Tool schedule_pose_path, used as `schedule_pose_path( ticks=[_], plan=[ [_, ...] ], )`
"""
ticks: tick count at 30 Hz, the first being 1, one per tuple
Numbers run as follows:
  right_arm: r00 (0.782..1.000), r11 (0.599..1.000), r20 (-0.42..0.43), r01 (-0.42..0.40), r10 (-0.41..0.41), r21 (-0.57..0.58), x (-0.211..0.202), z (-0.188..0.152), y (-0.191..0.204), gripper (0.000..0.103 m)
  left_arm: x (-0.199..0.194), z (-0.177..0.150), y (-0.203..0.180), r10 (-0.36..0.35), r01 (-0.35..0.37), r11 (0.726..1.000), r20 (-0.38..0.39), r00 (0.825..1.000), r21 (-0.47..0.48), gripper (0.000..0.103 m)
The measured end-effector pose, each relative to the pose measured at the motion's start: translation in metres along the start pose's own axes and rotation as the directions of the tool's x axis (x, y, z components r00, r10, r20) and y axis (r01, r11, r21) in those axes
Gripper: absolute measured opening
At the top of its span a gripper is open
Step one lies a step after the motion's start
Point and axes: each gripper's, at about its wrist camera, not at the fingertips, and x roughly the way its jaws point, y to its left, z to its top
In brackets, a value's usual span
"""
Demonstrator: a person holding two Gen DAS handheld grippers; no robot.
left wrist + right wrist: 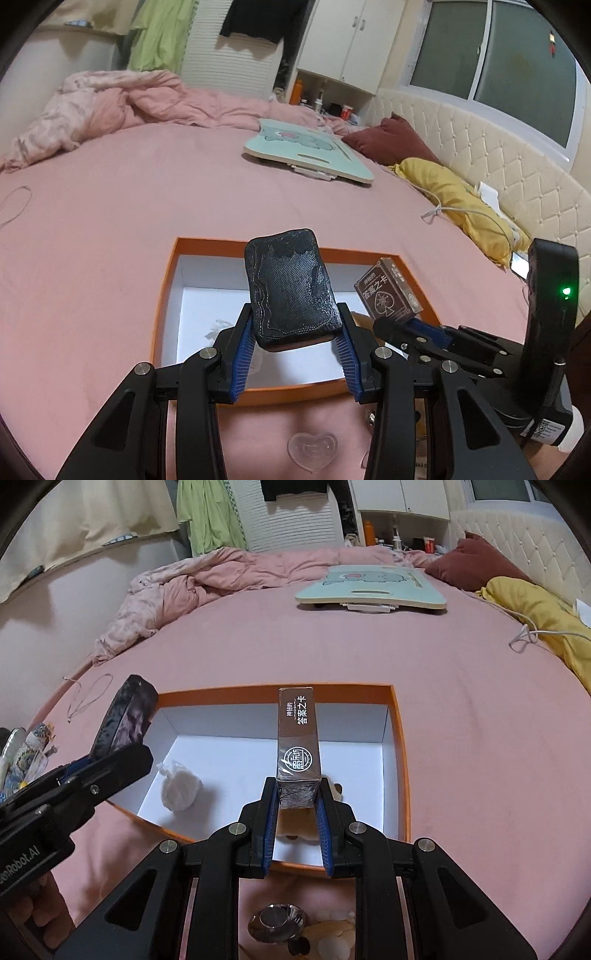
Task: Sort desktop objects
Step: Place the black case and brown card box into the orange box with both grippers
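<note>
left hand-held gripper (297, 341) clamps dark pouch (291, 288) by its lower end, above orange box (162, 295) on bed | right hand-held gripper (297, 808) pinches card box (297, 738) over same box | pouch looks soft, light, may sag; card box stiff, wrapper likely slick, grip flat sides

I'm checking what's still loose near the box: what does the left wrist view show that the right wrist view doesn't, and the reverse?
Only the left wrist view: a clear heart-shaped plastic piece on the pink sheet.

Only the right wrist view: a small round metal dish on the sheet, and a white wrapped bundle inside the box.

Both: the orange white-lined box, the black textured pouch in the left gripper, the brown card box in the right gripper.
</note>
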Motion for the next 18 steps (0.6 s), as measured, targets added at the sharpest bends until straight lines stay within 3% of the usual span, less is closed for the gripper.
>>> schedule_pose_path(
  ticks=[6,8,9,10,12,15,18],
  plan=[
    [1.000,1.000,-0.012,0.003,-0.003,-0.002,0.006,0.001,0.001,0.021,0.002,0.000,-0.003,0.031,-0.031,0.999,-0.011,0.999,0.018,0.042],
    [1.000,1.000,-0.003,0.012,-0.012,0.002,0.005,0.000,0.001,0.021,0.000,0.000,-0.003,0.013,-0.013,1.000,-0.004,1.000,0.012,0.051],
    [1.000,1.000,0.005,0.016,-0.016,0.004,0.004,0.000,0.001,0.023,-0.002,0.000,-0.003,0.014,-0.014,1.000,0.008,1.000,0.010,0.062],
    [1.000,1.000,0.014,0.020,-0.020,0.009,0.002,0.000,0.000,0.029,-0.003,0.001,-0.003,0.015,-0.015,1.000,0.019,1.000,0.008,0.067],
    [0.999,0.999,0.035,0.024,-0.025,0.025,-0.002,0.001,-0.001,0.036,-0.006,0.002,-0.002,0.026,-0.026,1.000,0.038,0.999,0.010,0.069],
    [0.997,0.999,0.067,0.023,-0.026,0.047,-0.008,0.003,-0.005,0.054,-0.009,0.003,0.002,0.037,-0.037,0.999,0.049,0.998,-0.003,0.070],
    [0.995,0.998,0.096,0.022,-0.029,0.066,-0.013,0.006,-0.007,0.061,-0.010,0.004,0.008,0.046,-0.045,0.999,0.055,0.997,-0.026,0.071]
  ],
)
